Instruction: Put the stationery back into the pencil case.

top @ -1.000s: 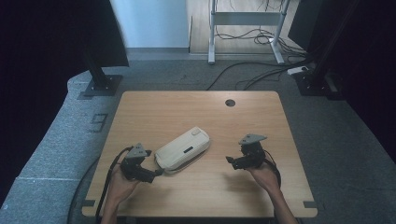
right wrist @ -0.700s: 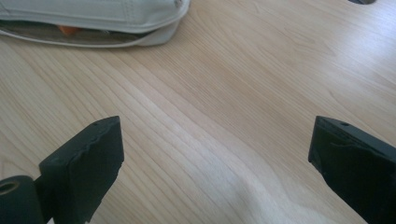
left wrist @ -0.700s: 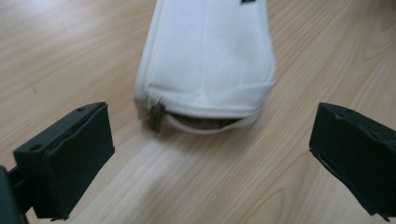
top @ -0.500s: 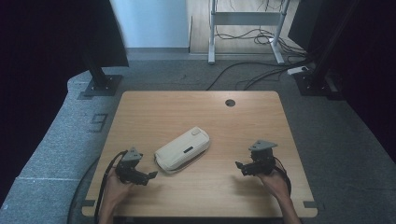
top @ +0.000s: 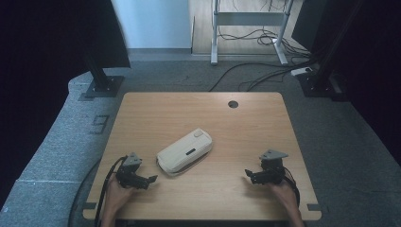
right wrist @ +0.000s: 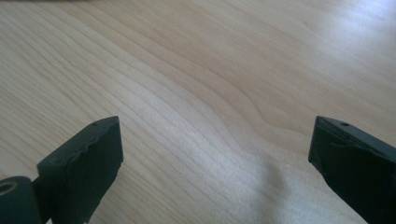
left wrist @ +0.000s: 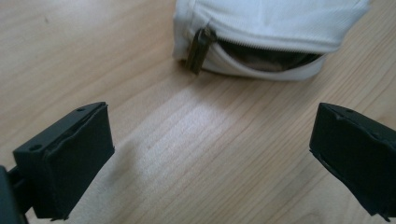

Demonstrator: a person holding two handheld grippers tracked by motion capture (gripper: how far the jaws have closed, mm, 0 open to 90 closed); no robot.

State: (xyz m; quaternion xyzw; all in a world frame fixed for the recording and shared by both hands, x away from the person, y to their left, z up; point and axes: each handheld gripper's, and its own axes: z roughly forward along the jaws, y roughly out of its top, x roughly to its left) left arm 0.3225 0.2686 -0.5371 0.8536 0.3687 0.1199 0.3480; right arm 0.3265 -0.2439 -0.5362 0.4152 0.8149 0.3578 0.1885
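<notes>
While both tools sit low nr the counter's (top: 142, 109) near edge in high view, white pouch (top: 184, 151) lies mid-counter, long axis diagonal, near end just beside left tool (top: 150, 179); right tool (top: 247, 174) well apart. Left gripper view: jaws wide, empty, pouch's zipper pull (left wrist: 198, 49) ahead. Right gripper view: jaws wide, empty, bare wood.

— Table (left wrist: 140, 154): pale wood, fine straight grain, smooth with a soft satin sheen under the jaws.

— Pouch (left wrist: 271, 28) ahead of the left gripper (left wrist: 210, 154): white ribbed cloth, matt, with a stitched zip band.

— Zip pull (left wrist: 198, 49): dull bronze-toned metal, slightly worn, just beyond the left-hand jaw.

— Pads on both sets of jaws: black, matt, rubbery, edges a little rough.

— Same black matt finish on the right gripper (right wrist: 215, 168); wavy grain in the wood between its jaws.
</notes>
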